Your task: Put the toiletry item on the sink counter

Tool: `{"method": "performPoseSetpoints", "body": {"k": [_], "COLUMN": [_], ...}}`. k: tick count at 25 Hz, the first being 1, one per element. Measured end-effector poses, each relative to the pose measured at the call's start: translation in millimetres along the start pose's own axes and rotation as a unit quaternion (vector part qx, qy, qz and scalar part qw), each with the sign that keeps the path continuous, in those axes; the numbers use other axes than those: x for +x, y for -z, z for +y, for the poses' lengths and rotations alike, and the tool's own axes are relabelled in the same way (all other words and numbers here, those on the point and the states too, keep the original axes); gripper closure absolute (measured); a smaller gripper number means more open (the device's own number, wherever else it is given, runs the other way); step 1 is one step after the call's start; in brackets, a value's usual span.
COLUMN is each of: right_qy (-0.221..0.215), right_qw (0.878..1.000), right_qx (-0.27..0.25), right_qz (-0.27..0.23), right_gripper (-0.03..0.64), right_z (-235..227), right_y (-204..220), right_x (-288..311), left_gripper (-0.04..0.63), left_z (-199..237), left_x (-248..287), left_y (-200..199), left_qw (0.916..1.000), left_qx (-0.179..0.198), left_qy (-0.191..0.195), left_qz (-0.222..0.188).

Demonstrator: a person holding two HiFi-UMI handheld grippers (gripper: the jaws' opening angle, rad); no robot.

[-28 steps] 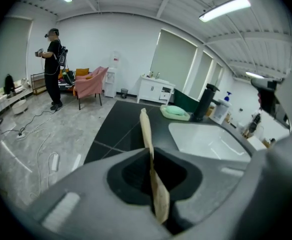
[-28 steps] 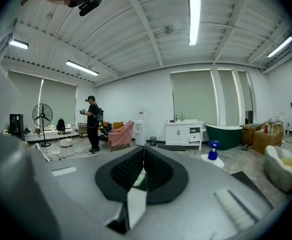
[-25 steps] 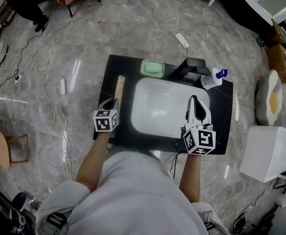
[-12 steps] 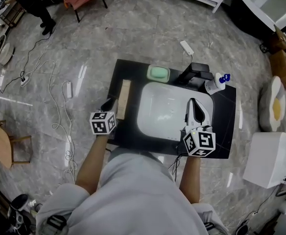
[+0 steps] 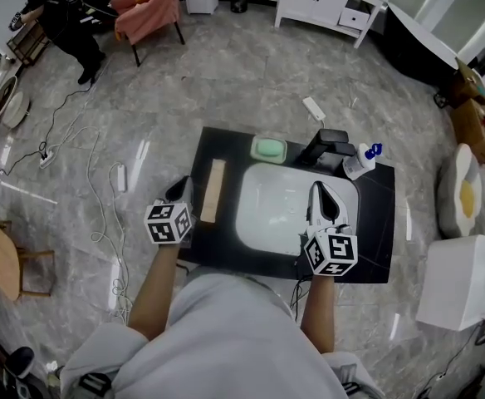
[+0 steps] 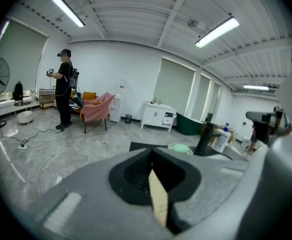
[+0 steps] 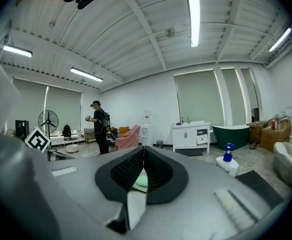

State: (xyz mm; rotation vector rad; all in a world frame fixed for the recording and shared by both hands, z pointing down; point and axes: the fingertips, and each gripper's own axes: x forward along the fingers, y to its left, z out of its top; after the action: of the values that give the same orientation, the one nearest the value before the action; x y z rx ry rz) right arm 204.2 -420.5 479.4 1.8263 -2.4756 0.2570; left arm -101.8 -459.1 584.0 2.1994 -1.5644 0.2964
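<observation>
A long tan toiletry box point(image 5: 213, 191) lies flat on the left part of the black sink counter point(image 5: 375, 223), beside the white basin point(image 5: 280, 210). My left gripper point(image 5: 181, 188) sits just left of the box at the counter's left edge, jaws shut and holding nothing. In the left gripper view the box point(image 6: 158, 199) shows through the gap under the shut jaws of the left gripper point(image 6: 151, 156). My right gripper point(image 5: 317, 188) hovers over the basin's right side, shut and empty; the right gripper view shows this right gripper point(image 7: 143, 154) with its jaws together.
A green soap dish point(image 5: 269, 149), a black faucet point(image 5: 325, 146) and a blue-pump bottle point(image 5: 360, 160) line the counter's far edge. Cables point(image 5: 85, 165) trail on the floor at left. A white box point(image 5: 462, 281) stands right. A person point(image 5: 60, 15) and pink chair point(image 5: 147, 2) are far off.
The head view has pulled back, showing more floor. My left gripper has shifted left, away from the tan box. The right gripper stays over the basin.
</observation>
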Motion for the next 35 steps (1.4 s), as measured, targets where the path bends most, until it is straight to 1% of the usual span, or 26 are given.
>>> {"method": "performPoseSetpoints", "body": {"k": [5, 8, 10, 13, 17, 29, 35], "right_qy": [0.0, -0.004, -0.004, -0.003, 0.0, 0.003, 0.003], "right_qw": [1.0, 1.0, 1.0, 1.0, 1.0, 0.999, 0.999], "right_qx": [-0.003, -0.006, -0.007, -0.007, -0.008, -0.013, -0.01], "right_qz": [-0.001, -0.009, -0.011, -0.01, -0.012, -0.03, -0.039], "right_gripper": [0.614, 0.614, 0.614, 0.614, 0.614, 0.614, 0.614], "right_z": [9.1, 14.5, 15.8, 17.3, 18.7, 19.3, 20.6], "right_y": [-2.7, -11.4, -14.2, -13.7, -16.0, -21.4, -23.0], "right_x": [-1.1, 1.1, 0.1, -1.9, -1.1, -20.6, -31.6], "left_gripper": [0.597, 0.597, 0.597, 0.597, 0.597, 0.597, 0.597], "left_z": [-7.4, -12.6, -16.3, -16.3, -16.1, -28.8, -35.3], "left_x": [-15.6, -23.4, -30.7, -45.7, -58.4, -86.2, -94.8], "left_y": [-32.6, -57.2, -69.5, -86.3, -105.1, -121.2, -123.0], "left_qw": [0.9994, 0.9982, 0.9977, 0.9969, 0.9941, 0.9868, 0.9854], "left_qx": [0.018, 0.031, 0.035, 0.034, 0.049, 0.08, 0.087], "left_qy": [0.007, 0.011, 0.014, 0.013, 0.009, 0.007, 0.01], "left_qz": [-0.028, -0.049, -0.056, -0.07, -0.097, -0.141, -0.146]}}
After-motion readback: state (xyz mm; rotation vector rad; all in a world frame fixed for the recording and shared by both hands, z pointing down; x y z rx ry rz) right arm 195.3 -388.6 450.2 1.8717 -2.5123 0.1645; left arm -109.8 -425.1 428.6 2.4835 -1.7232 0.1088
